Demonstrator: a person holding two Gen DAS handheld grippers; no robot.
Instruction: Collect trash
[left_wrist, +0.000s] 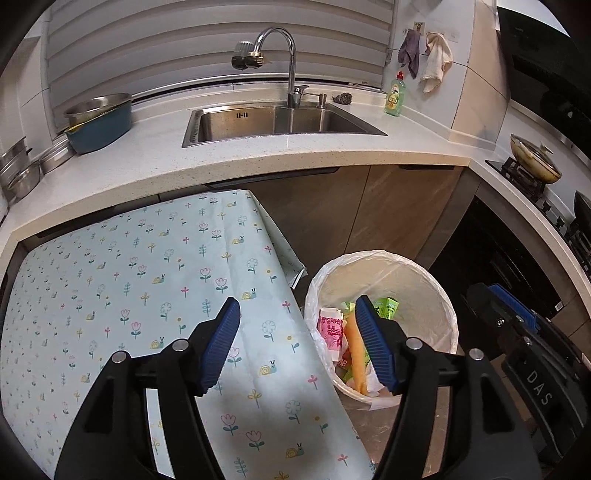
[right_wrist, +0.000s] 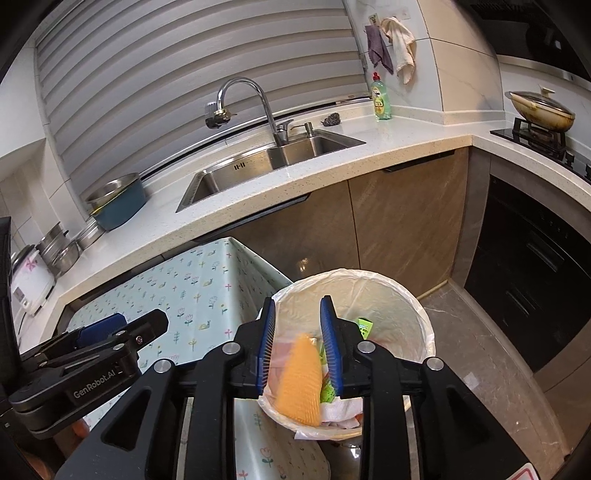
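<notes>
A white bin (left_wrist: 436, 295) lined with a plastic bag stands on the floor beside the table; it also shows in the right wrist view (right_wrist: 413, 317). It holds a pink packet (left_wrist: 330, 328), green wrappers (left_wrist: 386, 308) and an orange foam net (left_wrist: 356, 356). In the right wrist view the orange foam net (right_wrist: 301, 380) is blurred, just below the open fingers of my right gripper (right_wrist: 299, 321), above the bin and not gripped. My left gripper (left_wrist: 295, 325) is open and empty over the table's right edge.
A floral tablecloth (left_wrist: 147, 288) covers the table on the left. Behind is a counter with a steel sink (left_wrist: 273, 122), tap, dish soap (left_wrist: 393, 96), blue basin (left_wrist: 101, 122) and pots. A stove with a wok (right_wrist: 543, 109) and a dark oven stand on the right.
</notes>
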